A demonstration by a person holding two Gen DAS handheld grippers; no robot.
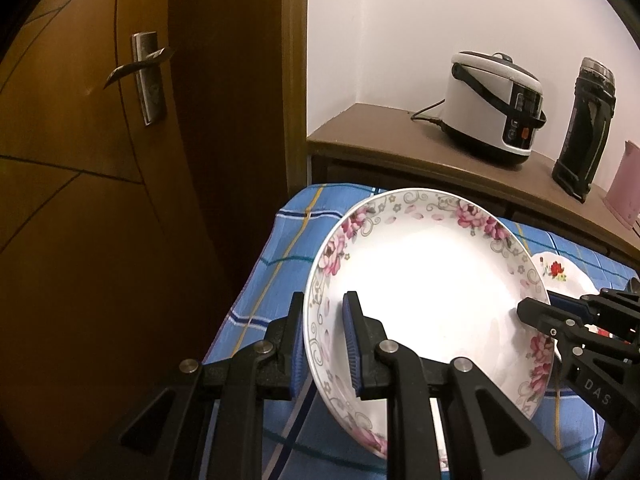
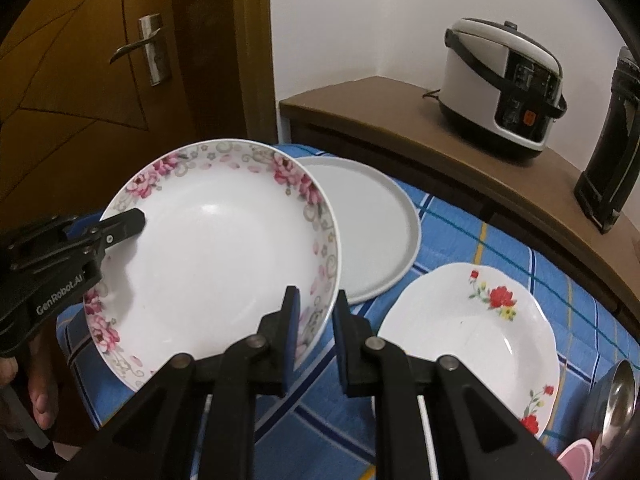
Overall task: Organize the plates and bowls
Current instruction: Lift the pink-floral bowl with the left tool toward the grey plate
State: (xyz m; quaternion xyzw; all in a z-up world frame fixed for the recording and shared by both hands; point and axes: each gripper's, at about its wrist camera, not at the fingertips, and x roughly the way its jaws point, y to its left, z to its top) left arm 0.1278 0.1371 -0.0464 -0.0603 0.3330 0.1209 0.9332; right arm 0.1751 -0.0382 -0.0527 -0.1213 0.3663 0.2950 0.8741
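- Both tongs sit on one pink-flowered plate: the left tongs straddle its near rim, blue pads either side, and the right tongs straddle the opposite rim.
- Whether either pair is truly clamped I cannot tell for sure; a slim gap shows by the right outer pad, though the plate hangs tilted above the cloth, so it seems carried between them.
- Just behind it a plain grey plate lies flat on the bench, partly hidden by the lifted one.
- To the right rests a red-flowered plate; a steel ladle and a pink rim (possibly a bowl) peek in at the corner.
- My judgement: sorting is early, nothing stacked yet, three plates apart; the lifted plate likely goes onto the grey one.
- Blue checked cloth covers the bench; beyond stand a brown sideboard with a rice cooker, a dark flask, white walls, and a wooden door.
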